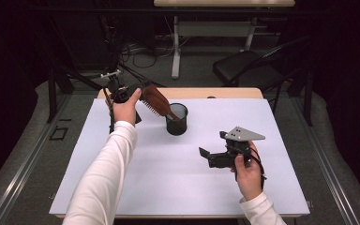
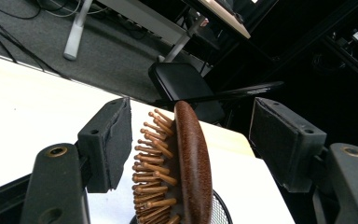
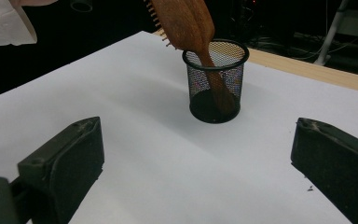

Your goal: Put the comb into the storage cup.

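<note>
The wooden hairbrush [image 2: 186,163] leans handle-down in the mesh cup [image 3: 215,79], its head between the left claw's [image 2: 191,140] parted, non-gripping pads [image 2: 121,140]; a nudge could tip both over.

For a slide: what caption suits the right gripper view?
Wooden hairbrush leans handle-down in a black mesh cup on the white table.

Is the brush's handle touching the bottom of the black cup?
Touching. The right gripper view looks through the mesh cup and shows the wooden hairbrush leaning with its handle end resting at the cup's floor.
</note>
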`<state>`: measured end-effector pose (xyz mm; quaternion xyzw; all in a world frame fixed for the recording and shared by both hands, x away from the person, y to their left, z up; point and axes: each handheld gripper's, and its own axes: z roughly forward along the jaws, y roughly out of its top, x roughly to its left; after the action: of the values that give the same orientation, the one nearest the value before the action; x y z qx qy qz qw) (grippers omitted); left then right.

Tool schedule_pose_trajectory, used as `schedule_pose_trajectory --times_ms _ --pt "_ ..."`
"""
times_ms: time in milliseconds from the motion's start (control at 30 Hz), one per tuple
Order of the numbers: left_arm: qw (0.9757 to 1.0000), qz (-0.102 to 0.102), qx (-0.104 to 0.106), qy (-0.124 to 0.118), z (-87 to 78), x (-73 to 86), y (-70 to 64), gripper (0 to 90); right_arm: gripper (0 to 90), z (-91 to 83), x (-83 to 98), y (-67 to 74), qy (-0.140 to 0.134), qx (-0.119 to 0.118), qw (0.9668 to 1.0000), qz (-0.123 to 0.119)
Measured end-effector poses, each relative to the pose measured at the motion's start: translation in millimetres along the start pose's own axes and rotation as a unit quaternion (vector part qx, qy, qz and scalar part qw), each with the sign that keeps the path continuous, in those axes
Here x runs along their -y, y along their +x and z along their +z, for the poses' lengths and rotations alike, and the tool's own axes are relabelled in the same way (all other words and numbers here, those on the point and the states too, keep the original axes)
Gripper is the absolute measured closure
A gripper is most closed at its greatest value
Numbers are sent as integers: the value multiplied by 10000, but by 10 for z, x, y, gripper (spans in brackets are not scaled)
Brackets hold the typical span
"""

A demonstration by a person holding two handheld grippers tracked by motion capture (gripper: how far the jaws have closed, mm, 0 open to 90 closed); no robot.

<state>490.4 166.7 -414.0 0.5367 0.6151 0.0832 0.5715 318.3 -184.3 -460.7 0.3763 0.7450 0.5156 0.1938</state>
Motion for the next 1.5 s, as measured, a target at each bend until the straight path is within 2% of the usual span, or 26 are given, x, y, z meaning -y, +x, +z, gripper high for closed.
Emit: schedule_pose_trajectory --times_ms 100,333,433,533,867,1067,1133,1233,1333,1400,1500 --pt "10000 14 10 6 -12 -16 -10 320 23 -1 0 -3 3 1 10000 1" --pt "9998 123 -141 -8 -62 -51 -8 332 23 0 1 -1 11 -2 10000 1" --pt "9998 112 -157 -2 -83 -66 6 334 23 3 2 3 17 -1 10000 -5" --pt "9996 190 -191 7 -104 -84 4 332 23 8 3 3 11 -4 10000 -14" --pt "9995 275 -121 -71 -152 -105 -48 331 23 7 4 4 19 -10 10000 -4" --pt "9989 459 -5 -42 -224 -115 -127 325 23 14 4 5 29 -13 10000 6" --pt "9979 647 -38 -54 -255 -125 -144 289 22 24 6 4 39 -1 10000 -5" --pt "9949 998 -118 -109 -307 -136 -164 219 22 34 14 10 71 -8 10000 -17" --pt "9923 1232 -120 -78 -370 -146 -172 177 23 36 14 15 71 -3 10000 -21" --pt "9914 1303 -76 -38 -412 -149 -172 154 23 37 15 14 79 21 10000 -24" --pt "9914 1303 59 78 -474 -152 -171 108 22 37 19 12 90 41 9999 -21"
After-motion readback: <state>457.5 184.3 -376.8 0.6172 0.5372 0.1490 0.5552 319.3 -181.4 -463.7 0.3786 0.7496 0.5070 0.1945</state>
